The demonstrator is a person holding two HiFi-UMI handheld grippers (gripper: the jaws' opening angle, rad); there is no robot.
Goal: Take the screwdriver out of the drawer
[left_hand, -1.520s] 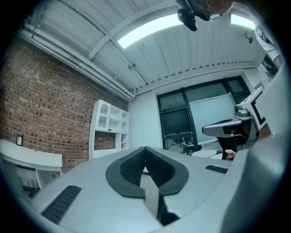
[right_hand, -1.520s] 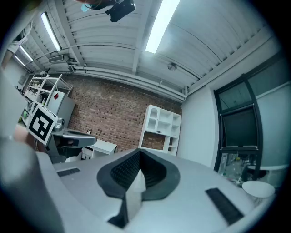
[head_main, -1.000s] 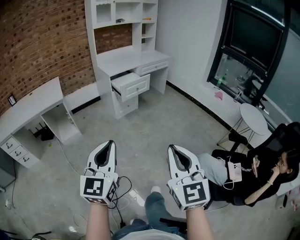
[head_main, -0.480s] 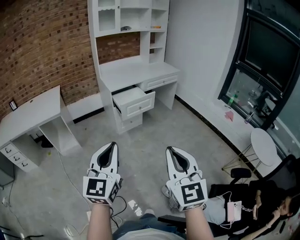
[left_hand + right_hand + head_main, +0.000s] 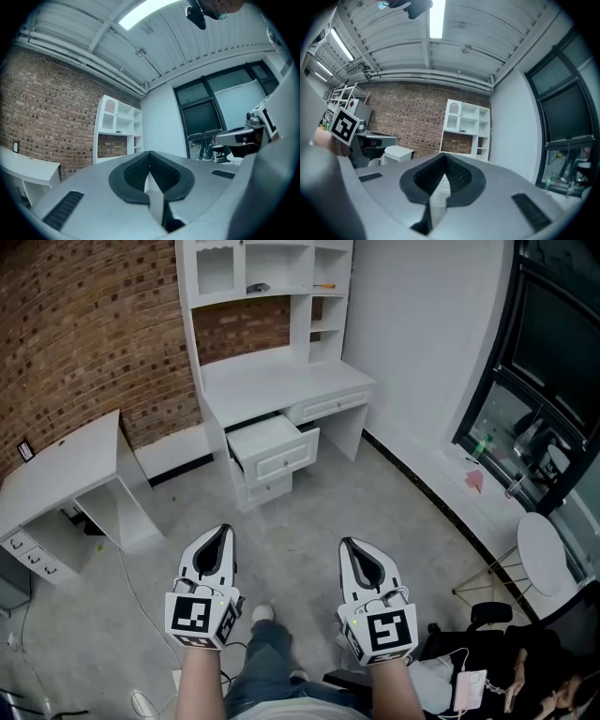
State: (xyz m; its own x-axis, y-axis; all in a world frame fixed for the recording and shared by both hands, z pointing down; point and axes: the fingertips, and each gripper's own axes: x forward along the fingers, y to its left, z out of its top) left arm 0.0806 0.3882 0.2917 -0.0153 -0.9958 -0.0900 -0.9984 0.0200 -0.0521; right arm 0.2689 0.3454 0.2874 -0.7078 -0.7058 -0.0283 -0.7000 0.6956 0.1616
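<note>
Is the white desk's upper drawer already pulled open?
Yes, the white upper drawer sticks out from the front of the white desk.

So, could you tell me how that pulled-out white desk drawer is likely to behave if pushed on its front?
The drawer stands out from the desk, so it would probably slide straight back in rather than tip. It looks like a rigid panelled box, so likely stiff. Its contents are not visible, so its weight is uncertain.
</note>
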